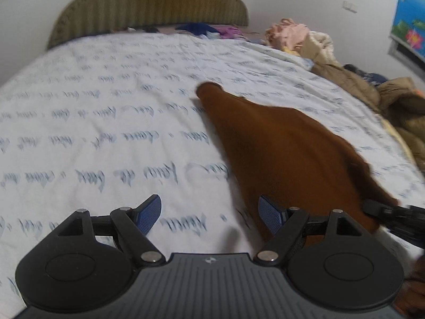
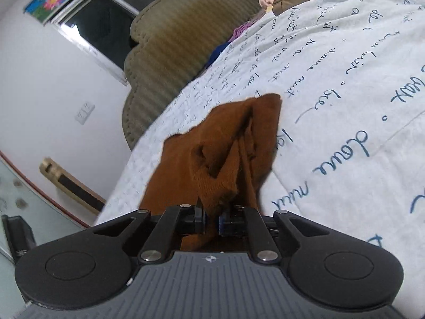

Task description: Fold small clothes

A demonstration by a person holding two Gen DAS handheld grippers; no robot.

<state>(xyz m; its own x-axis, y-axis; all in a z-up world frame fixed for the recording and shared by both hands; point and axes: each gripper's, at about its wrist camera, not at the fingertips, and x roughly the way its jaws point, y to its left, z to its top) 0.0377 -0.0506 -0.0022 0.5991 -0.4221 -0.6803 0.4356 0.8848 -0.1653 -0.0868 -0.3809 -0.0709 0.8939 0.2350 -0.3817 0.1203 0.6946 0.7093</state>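
A small brown knit garment [image 1: 279, 143] lies stretched out on the white bed sheet with blue script [image 1: 106, 106]. My left gripper [image 1: 209, 212] is open and empty just above the sheet, its right finger at the garment's near edge. My right gripper [image 2: 211, 222] is shut on a bunched edge of the brown garment [image 2: 220, 164] and holds it lifted off the sheet [image 2: 345, 79]. The right gripper also shows in the left wrist view [image 1: 385, 210] at the garment's right corner.
An olive ribbed headboard [image 1: 151, 5] stands at the far end of the bed. A heap of clothes and a tan jacket [image 1: 332, 53] lies along the bed's right side. A window [image 2: 106, 13] and the wall are beyond the bed in the right wrist view.
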